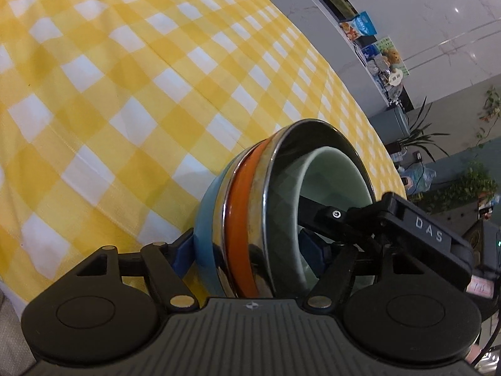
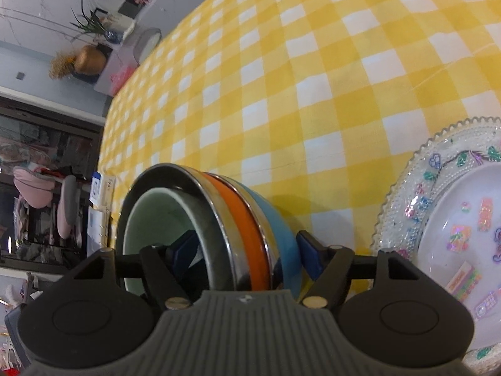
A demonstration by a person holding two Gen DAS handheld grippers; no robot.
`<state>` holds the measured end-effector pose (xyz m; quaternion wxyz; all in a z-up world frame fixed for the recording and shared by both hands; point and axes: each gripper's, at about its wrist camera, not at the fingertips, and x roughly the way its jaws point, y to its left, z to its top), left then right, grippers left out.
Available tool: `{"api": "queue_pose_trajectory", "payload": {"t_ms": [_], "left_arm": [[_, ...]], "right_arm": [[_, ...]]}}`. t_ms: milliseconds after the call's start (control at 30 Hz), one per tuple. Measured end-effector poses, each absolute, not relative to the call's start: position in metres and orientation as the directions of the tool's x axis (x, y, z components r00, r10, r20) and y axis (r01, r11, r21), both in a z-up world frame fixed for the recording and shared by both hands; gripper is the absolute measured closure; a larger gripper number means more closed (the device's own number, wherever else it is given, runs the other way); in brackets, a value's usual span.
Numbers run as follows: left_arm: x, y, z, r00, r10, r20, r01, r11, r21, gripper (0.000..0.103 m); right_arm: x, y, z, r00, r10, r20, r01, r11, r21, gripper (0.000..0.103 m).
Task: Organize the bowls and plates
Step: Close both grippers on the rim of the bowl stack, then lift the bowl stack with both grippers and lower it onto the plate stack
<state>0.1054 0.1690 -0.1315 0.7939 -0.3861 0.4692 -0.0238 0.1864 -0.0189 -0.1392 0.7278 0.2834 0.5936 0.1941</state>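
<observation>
A nest of bowls lies tipped on the yellow checked tablecloth (image 1: 125,94): a blue bowl (image 1: 206,206) outermost, then a steel one, an orange one (image 1: 241,203), another steel one (image 1: 281,188) and a pale green bowl (image 1: 332,181) innermost. My left gripper (image 1: 247,247) straddles the near rim, one blue pad outside the blue bowl, the other inside the green one, jaws wide and apparently not pressing. My right gripper (image 2: 247,250) straddles the opposite rim of the same stack (image 2: 244,213) the same way, with a gap at the blue bowl (image 2: 275,219). Its black housing (image 1: 429,235) shows in the left wrist view.
A scalloped glass plate (image 2: 407,203) decorated with stickers lies to the right of the stack, with a white dish (image 2: 454,219) on it. The cloth stretches far beyond the bowls. Past the table's edge stand shelves, potted plants (image 1: 422,131) and a chair.
</observation>
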Motion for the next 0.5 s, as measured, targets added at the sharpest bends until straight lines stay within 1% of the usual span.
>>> {"api": "queue_pose_trajectory", "payload": {"t_ms": [200,367,500], "left_arm": [[0.1053,0.1663,-0.1298,0.553,-0.4,-0.731,-0.305,0.719,-0.624,0.022],[0.1043,0.1659,-0.1276,0.558,-0.392,-0.732,-0.311,0.718,-0.622,0.023],[0.1045,0.1658,-0.1269,0.548,-0.397,-0.736,-0.304,0.726,-0.617,0.023]], "right_arm": [[0.1844,-0.0126,-0.1368,0.233,0.605,-0.762,0.045,0.776,0.63,0.033],[0.1817,-0.0123,-0.1354,0.257,0.599,-0.759,0.053,0.775,0.63,0.038],[0.1801,-0.0133,-0.1365,0.266,0.605,-0.75,0.045,0.77,0.637,0.038]]}}
